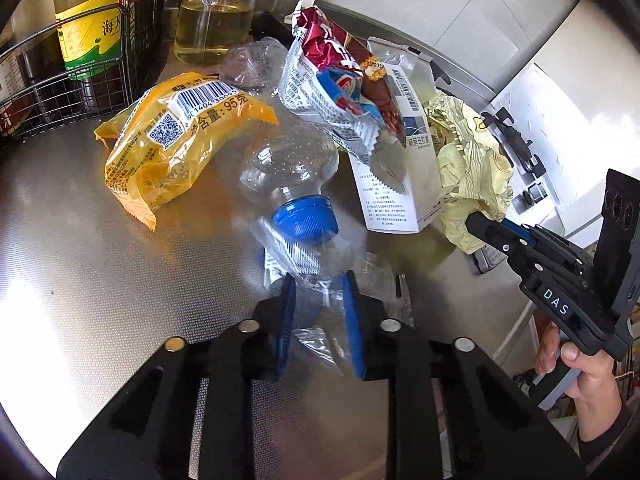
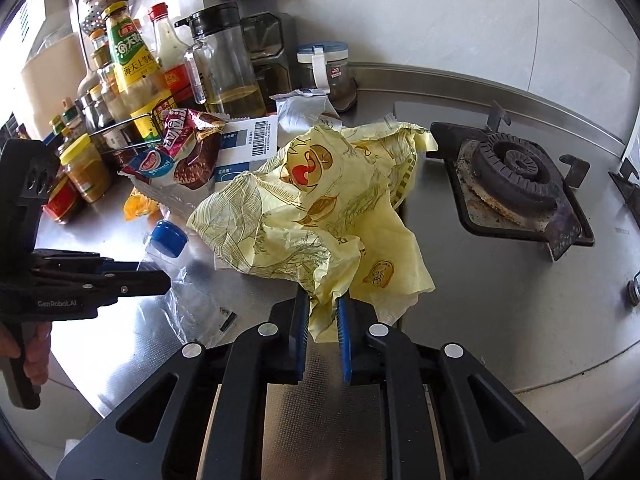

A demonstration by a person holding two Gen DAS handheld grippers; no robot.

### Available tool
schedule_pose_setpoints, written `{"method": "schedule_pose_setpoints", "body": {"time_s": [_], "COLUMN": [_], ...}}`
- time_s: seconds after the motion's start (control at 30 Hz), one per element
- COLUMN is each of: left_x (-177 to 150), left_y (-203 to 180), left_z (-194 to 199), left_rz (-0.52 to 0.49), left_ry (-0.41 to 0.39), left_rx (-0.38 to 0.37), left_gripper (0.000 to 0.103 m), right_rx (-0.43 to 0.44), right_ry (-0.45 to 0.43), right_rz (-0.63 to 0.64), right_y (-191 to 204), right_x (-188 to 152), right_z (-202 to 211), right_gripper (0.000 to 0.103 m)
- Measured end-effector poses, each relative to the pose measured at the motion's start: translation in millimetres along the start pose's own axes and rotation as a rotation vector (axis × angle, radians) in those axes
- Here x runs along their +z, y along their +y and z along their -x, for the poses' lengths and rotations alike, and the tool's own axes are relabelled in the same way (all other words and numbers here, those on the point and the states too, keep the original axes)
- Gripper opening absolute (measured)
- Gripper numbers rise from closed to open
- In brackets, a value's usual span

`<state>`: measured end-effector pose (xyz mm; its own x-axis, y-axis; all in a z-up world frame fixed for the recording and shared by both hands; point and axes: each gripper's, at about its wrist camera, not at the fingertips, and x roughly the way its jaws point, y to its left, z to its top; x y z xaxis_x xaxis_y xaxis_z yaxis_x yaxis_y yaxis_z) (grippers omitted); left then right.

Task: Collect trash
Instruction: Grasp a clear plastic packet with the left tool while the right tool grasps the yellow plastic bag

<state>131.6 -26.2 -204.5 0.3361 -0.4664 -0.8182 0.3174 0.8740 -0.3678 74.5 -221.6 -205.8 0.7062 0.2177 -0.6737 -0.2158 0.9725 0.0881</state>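
A heap of trash lies on the steel counter (image 1: 80, 260). It holds a yellow snack bag (image 1: 172, 148), a crushed clear bottle (image 1: 288, 168) with a blue cap (image 1: 304, 216), a red-brown wrapper (image 1: 332, 48), a white carton (image 1: 400, 184) and crumpled yellow paper (image 1: 468, 164). My left gripper (image 1: 319, 292) is shut on a clear plastic wrapper (image 1: 296, 256) just in front of the bottle cap. My right gripper (image 2: 323, 308) is shut on the near edge of the yellow paper (image 2: 312, 208). The left gripper (image 2: 166, 280) shows at the left of the right wrist view, over the clear film.
A wire basket (image 1: 80, 80) of sauce bottles and an oil jar (image 1: 212, 28) stand behind the heap. A gas burner (image 2: 516, 176) sits on the right of the counter. A hand (image 1: 584, 364) holds the right gripper's handle.
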Motion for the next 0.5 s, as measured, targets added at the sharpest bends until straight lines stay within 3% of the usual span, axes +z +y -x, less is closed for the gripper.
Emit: {"method": "schedule_pose_setpoints", "body": {"time_s": [0.03,0.5], "left_x": [-1.3,-49.9], "left_y": [-2.9,-37.0], "left_z": [0.5,51.1], "left_rz": [-0.002,-0.006], "left_ry": [-0.003,-0.078], "left_rx": [0.003,0.025], "left_gripper": [0.000,0.000], "right_rx": [0.000,0.009], "right_ry": [-0.006,-0.084], "right_rz": [-0.001,-0.008], "right_y": [-0.1,5.3], "right_x": [-1.2,-33.7], "right_z": [3.7,69.6], "right_gripper": [0.014,0.013]}}
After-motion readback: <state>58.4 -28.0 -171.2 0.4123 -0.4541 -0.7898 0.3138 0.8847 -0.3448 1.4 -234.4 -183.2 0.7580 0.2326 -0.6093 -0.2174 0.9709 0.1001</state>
